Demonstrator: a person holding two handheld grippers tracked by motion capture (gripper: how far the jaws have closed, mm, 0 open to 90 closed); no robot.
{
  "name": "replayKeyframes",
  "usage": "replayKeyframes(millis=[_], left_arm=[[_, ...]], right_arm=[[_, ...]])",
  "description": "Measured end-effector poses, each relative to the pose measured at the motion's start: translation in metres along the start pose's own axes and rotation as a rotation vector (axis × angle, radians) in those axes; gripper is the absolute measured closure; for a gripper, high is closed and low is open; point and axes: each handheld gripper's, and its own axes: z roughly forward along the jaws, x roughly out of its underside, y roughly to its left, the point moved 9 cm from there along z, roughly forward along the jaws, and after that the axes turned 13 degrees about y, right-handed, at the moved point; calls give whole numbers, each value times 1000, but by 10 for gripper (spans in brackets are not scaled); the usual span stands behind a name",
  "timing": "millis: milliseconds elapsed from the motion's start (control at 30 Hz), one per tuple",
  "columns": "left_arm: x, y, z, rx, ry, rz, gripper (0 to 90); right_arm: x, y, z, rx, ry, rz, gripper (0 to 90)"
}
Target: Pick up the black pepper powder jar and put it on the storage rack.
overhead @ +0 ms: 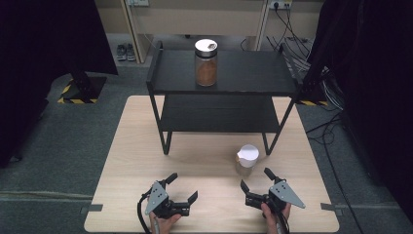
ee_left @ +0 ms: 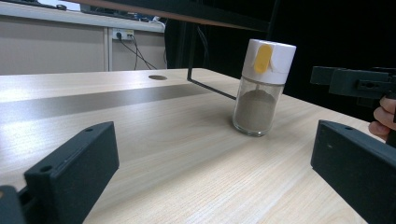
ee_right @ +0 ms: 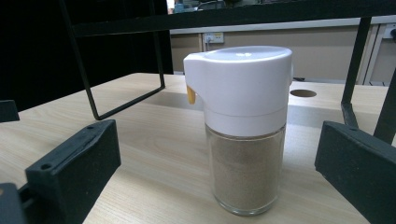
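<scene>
right gripper view: glass shaker (ee_right: 246, 140), smooth white cap, between right claw's (ee_right: 217, 172) wide jaws.

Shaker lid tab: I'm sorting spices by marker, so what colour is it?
Yellow-orange, on the white lid of the shaker; the left gripper view shows it best.

We see a pale wooden bench (overhead: 141, 161) on grey carpet. A black two-tier shelf rack (overhead: 224, 114) stands on its far half, its legs resting on the wood. On the rack's top tier stands a white-capped jar of brown powder (overhead: 206, 62). A smaller white-capped shaker (overhead: 246, 160) stands upright on the bench, just before the rack's right leg.
</scene>
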Motion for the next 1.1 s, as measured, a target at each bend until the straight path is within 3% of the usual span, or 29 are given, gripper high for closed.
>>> replayKeyframes(millis=[733,1100], left_arm=[[1,-1,-1,3,-2,9,3],[1,0,-1,6,-4,7,3]], right_arm=[[1,5,3,31,-23,-21,4],[-3,-3,14,61,-18,-11,3]])
